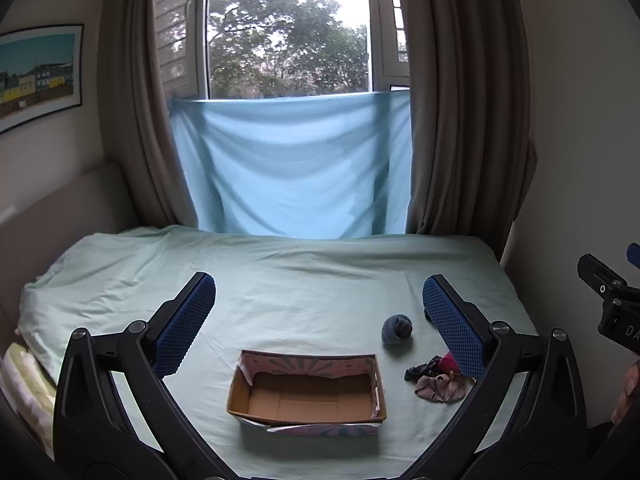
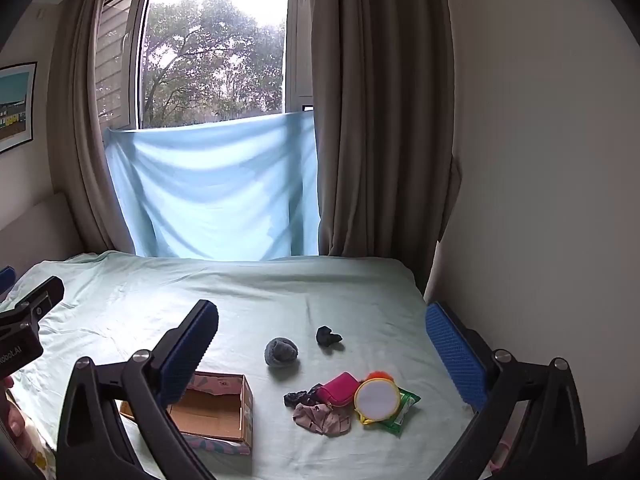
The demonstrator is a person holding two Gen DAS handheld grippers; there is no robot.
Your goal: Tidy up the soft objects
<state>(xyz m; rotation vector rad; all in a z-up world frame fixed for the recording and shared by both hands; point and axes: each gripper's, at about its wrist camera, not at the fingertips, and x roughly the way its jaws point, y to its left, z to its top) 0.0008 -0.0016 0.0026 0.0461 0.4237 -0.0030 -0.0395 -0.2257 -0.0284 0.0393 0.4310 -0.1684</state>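
Both claws hang wide open over the bed with nothing between their blue pads: my left gripper (image 1: 319, 304) fills the lower half of its frame, my right gripper (image 2: 322, 334) the lower half of its own. Low and centre in the left view I see the cardboard box (image 1: 307, 390), open-topped and bare inside, on the pale green sheet (image 1: 280, 280). Right of it lies a rolled grey sock (image 1: 397, 330). In the right view, lower centre, a small pile sits together: a beige cloth (image 2: 322, 419), a dark patterned cloth (image 2: 298, 397), a pink pouch (image 2: 340, 388), a round yellow-rimmed mirror (image 2: 377, 398) and what may be a green wipes packet (image 2: 402, 410). A black sock (image 2: 328, 336) lies apart, above them.
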